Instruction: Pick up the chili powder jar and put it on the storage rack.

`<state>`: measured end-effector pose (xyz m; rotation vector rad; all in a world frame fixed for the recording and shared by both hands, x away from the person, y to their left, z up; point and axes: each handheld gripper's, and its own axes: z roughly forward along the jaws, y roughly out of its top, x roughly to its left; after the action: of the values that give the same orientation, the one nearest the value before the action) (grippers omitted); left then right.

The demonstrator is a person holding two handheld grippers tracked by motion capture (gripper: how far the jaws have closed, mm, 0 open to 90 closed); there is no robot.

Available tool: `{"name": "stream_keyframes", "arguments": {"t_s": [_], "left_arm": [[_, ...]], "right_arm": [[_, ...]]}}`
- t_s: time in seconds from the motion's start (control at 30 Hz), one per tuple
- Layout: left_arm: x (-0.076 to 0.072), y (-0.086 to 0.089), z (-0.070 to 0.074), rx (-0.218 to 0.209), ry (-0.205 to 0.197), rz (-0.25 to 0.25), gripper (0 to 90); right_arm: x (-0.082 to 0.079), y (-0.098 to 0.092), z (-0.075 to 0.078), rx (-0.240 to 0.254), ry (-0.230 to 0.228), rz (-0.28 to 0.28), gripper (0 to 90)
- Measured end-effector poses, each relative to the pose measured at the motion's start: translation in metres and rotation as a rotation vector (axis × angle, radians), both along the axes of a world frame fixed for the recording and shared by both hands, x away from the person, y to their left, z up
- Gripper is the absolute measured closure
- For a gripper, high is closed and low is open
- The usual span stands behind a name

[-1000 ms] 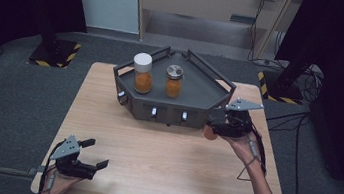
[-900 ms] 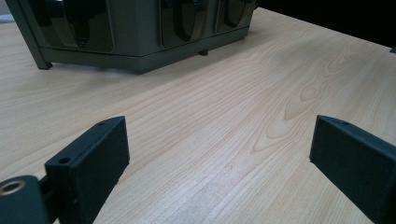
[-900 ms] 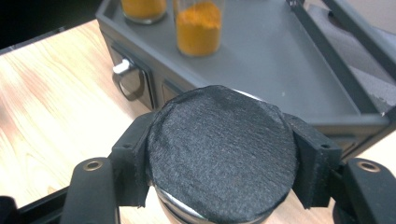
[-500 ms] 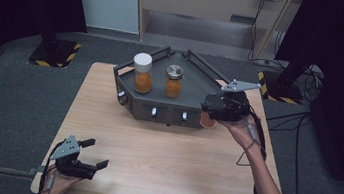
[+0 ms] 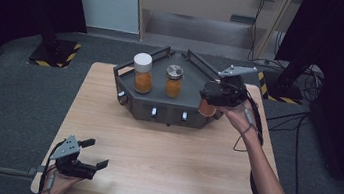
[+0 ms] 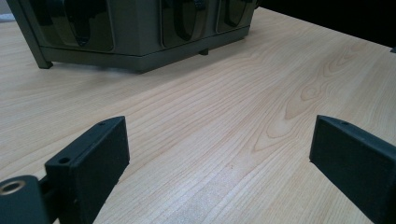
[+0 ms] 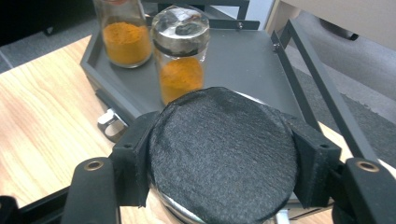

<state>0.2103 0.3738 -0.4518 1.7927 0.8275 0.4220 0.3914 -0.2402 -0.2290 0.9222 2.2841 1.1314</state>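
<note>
At the bottom left of the high view my left claw (image 5: 85,158) idles on the tabletop (image 5: 164,176), jaws spread wide with nothing between them. Right of centre, my right claw (image 5: 208,99) is clamped around a third jar (image 7: 224,154) — black flat lid towards its camera, orange contents just visible beneath in the high view — held at the near right edge of the dark tray (image 5: 191,69), not yet over the rail as far as I can judge. Higher in the frame, the white-capped jar (image 5: 142,73) and the metal-lidded jar (image 5: 173,80) already stand upright on the tray, so I reckon two are placed and this one is left to set down and release. I can read no label, brand or writing anywhere — the jars look plain.
</note>
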Motion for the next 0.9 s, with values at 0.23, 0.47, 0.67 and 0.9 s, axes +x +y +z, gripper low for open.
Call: {"name": "stream_keyframes", "arguments": {"t_s": [0.23,0.47,0.67,0.9], "left_arm": [[0.0,0.0,0.0,0.001,0.001,0.001,3.9],[0.0,0.0,0.0,-0.001,0.001,0.001,3.9],[0.0,0.0,0.0,-0.002,0.002,0.001,3.9],[0.001,0.0,0.0,-0.001,0.003,0.001,3.9]], "right_arm": [[0.013,0.005,0.007,0.004,0.002,-0.013,34.5],[0.028,0.011,0.009,0.002,0.012,-0.039,34.6],[0.044,0.017,0.006,0.005,0.024,-0.067,34.6],[0.055,0.027,0.001,-0.003,0.013,-0.105,34.6]]}}
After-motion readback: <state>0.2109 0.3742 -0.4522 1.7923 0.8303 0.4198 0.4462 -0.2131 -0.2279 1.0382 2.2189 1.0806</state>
